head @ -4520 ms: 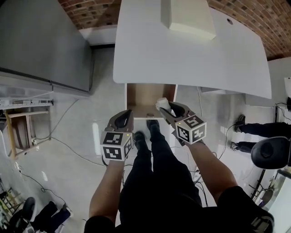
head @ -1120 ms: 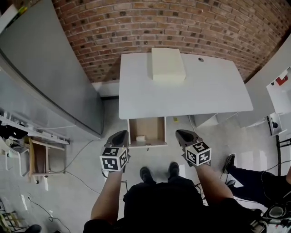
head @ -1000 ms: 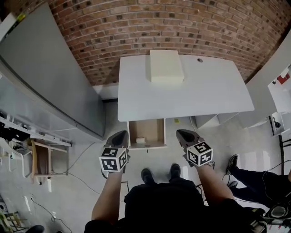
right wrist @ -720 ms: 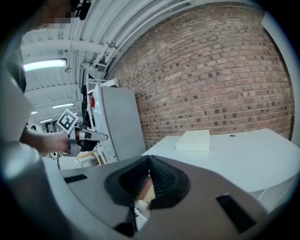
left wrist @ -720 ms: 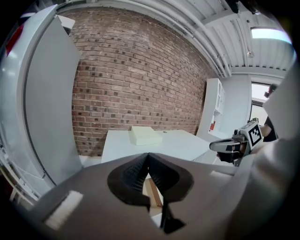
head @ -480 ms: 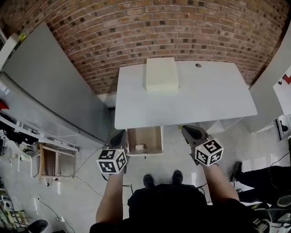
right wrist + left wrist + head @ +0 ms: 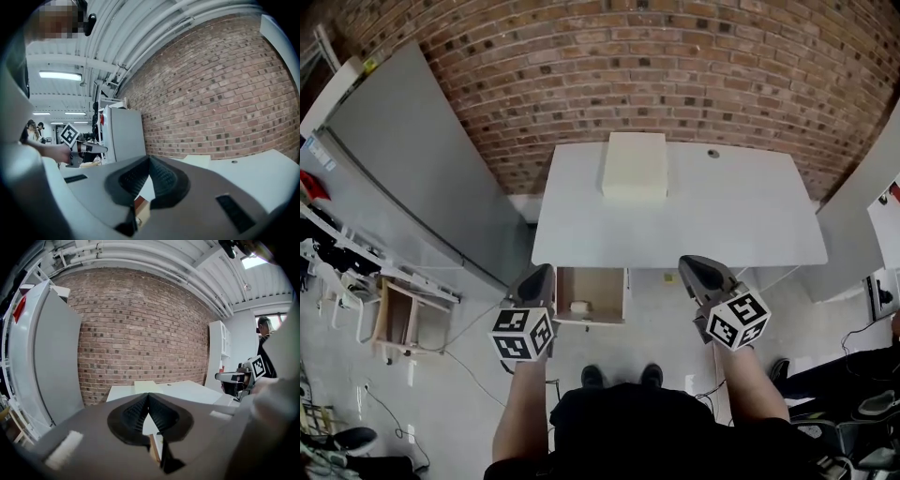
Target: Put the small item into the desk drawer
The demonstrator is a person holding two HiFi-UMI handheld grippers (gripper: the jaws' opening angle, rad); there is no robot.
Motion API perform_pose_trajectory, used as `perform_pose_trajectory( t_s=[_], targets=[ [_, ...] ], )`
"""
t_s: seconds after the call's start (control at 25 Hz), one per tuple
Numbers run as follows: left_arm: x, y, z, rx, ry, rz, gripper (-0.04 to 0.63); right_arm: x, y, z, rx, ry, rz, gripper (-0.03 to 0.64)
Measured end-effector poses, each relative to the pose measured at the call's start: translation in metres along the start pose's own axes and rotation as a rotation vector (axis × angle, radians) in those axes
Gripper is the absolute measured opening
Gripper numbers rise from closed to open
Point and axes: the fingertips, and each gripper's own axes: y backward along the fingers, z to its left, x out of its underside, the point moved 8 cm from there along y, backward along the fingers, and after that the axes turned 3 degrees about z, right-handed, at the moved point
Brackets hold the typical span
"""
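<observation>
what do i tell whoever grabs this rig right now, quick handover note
Left hand-held gripper: jaws shut, empty, held just left of the drawer.
Right hand-held gripper: jaws shut, empty, held off to the drawer's right.
Small item: lies inside the open drawer under the white desk.
Done: the item is in the drawer.
Left: probably only pushing the drawer shut, if that is wanted.
</observation>
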Motion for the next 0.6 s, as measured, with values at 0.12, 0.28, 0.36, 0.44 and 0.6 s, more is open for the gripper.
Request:
perform_pose_trajectory(
  t_s=[0.12,0.28,0.36,0.44,0.6],
  targets=[
    [-0.008,0.011,0.002,0.004,-0.022,-0.02,0.012,-0.014,0.0,0.006,0.005,0.006,-0.042,0.012],
    [-0.015,0.02,0.016,0.018,-0.037,-0.042,0.012,-0.026,-0.009,0.022,0.015,0.02,-0.086,0.012],
    [-0.017,0.022,0.026,0.019,-0.036,-0.051,0.012,-0.03,-0.015,0.031,0.015,0.03,-0.094,0.012],
    [-0.018,0.02,0.036,0.021,-0.034,-0.054,0.012,-0.032,-0.023,0.038,0.007,0.049,-0.088,0.012],
    [-0.015,0.014,0.053,0.04,-0.038,-0.05,0.012,-0.033,-0.042,0.055,-0.017,0.1,-0.054,0.012]
  ],
)
